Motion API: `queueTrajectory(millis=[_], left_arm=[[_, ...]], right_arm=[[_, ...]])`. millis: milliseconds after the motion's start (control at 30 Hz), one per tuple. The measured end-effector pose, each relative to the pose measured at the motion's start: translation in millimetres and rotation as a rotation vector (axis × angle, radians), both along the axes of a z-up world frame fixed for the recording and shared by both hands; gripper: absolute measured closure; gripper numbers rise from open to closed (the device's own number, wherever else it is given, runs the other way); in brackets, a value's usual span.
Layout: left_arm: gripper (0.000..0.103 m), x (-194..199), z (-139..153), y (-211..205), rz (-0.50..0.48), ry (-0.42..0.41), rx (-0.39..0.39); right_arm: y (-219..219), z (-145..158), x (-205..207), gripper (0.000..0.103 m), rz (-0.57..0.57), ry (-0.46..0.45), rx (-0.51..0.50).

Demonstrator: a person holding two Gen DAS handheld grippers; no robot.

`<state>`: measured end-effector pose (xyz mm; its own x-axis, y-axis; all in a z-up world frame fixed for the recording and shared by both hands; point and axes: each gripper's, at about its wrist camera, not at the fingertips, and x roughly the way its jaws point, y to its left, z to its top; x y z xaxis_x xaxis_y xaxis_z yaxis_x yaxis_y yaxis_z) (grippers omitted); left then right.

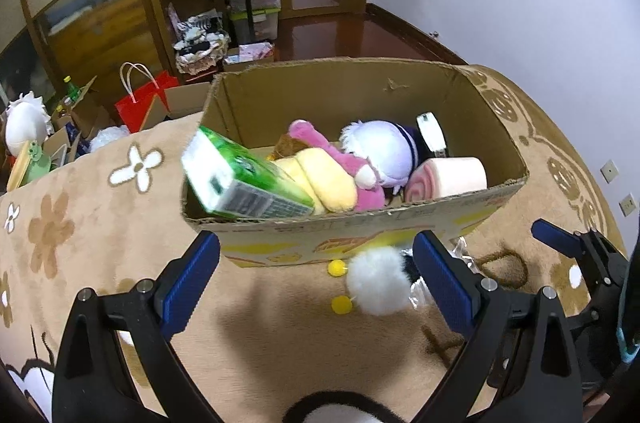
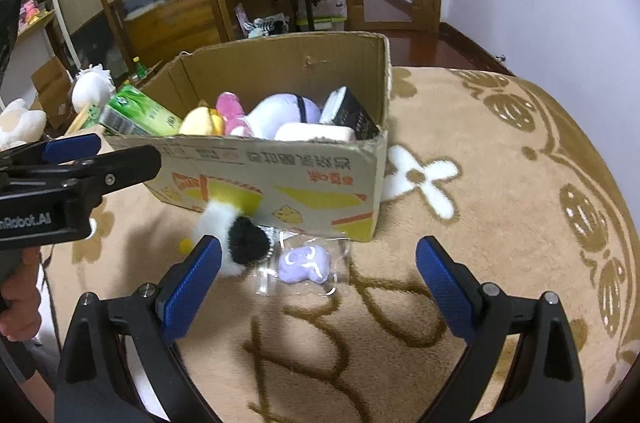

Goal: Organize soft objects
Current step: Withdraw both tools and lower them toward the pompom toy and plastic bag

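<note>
So we've got both grippers empty with jaws spread wide, hovering over the beige flowered blanket [image 2: 500, 151] just in front of the cardboard box [image 1: 360, 223]. The box is already stuffed: green tissue pack [image 1: 244, 179] tipped over its left rim, yellow plush [image 1: 320, 179], pink plush [image 1: 344, 163], a purple-white doll [image 1: 384, 151] and a pink roll [image 1: 444, 177].

What's left outside are two things lying touching the box's front wall: a fluffy black-and-white plush [image 2: 236, 235] with yellow bits, and right beside it a little purple plush in a clear bag [image 2: 306, 261].

The bit that matters: in the right wrist view the bagged one sits ahead of the right gripper [image 2: 318, 275], between its fingers but nearer the left finger, while the fluffy one is half behind that left finger. From the left gripper [image 1: 316, 275], the fluffy plush [image 1: 378, 281] is ahead and nearer its right finger. The bag's long side runs roughly across the jaws, we'd guess.

We reckon right takes the bag, left takes the fluff
</note>
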<state>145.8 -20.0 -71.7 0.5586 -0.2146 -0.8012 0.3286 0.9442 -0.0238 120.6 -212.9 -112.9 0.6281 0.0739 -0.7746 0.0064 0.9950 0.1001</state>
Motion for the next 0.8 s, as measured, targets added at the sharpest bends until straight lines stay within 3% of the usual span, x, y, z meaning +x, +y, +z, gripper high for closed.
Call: queueTrajectory(millis=[467,800], left_arm=[[0.007,7.2,-28.7,-25.9,-0.060,0.074,0.030],[0.007,11.4,-55.7,-40.0,-0.084,0.130,0.106]], right_arm=[[-1.1,-28.2,13.6,0.001,-0.006,0.080,0.021],[6.3,-48.1,22.6,0.001,0.015,0.138,0.032]])
